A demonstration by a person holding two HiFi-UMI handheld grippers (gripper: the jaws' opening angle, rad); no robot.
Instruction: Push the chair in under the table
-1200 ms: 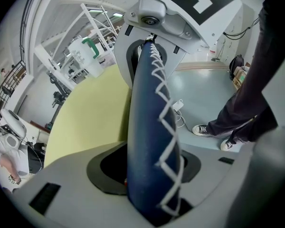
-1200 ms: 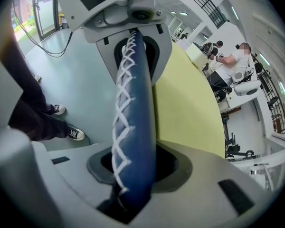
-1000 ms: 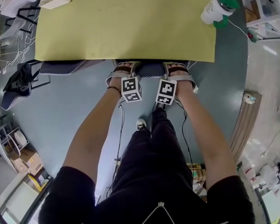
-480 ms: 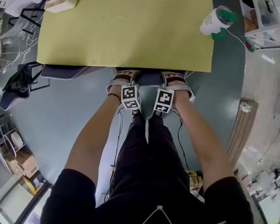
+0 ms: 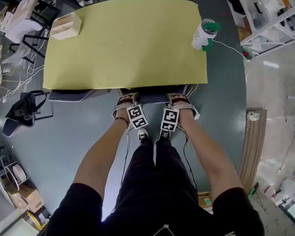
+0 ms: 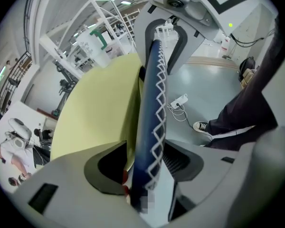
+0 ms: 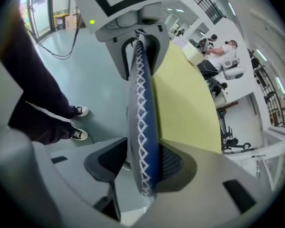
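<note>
Both claws straddle the top edge of the chair (image 5: 152, 98) back, the left claw (image 5: 124, 102) and the right claw (image 5: 181, 101) side by side and pointing steeply down. Their jaws have just been opening and now stand fairly wide. In each gripper view the blue padded edge with its white zigzag stitching still runs between the jaws, but the pads no longer seem to press on it, so I read both as released rather than holding.

Just past the claws, the chair back lies right against the near edge of the table (image 5: 123, 48), with the seat out of sight beneath the yellow-green top. The push therefore looks finished, or very nearly, and the step in hand is letting go. What comes next calls for lifting both claws straight up off the back, evenly, so that neither jaw catches the padding and drags the chair out again.

The person's shoes (image 5: 143, 134) stand close behind, so stepping back should be easy. To the left another blue seat (image 5: 71, 95) is tucked along the same table edge, apart from this chair. A black bag (image 5: 22, 113) lies on the floor further left, well clear. On the tabletop a pale box (image 5: 66, 26) sits at the far left corner and a white cup (image 5: 203, 33) with a green lid near the right edge; a hard bump against the table could tip that cup
</note>
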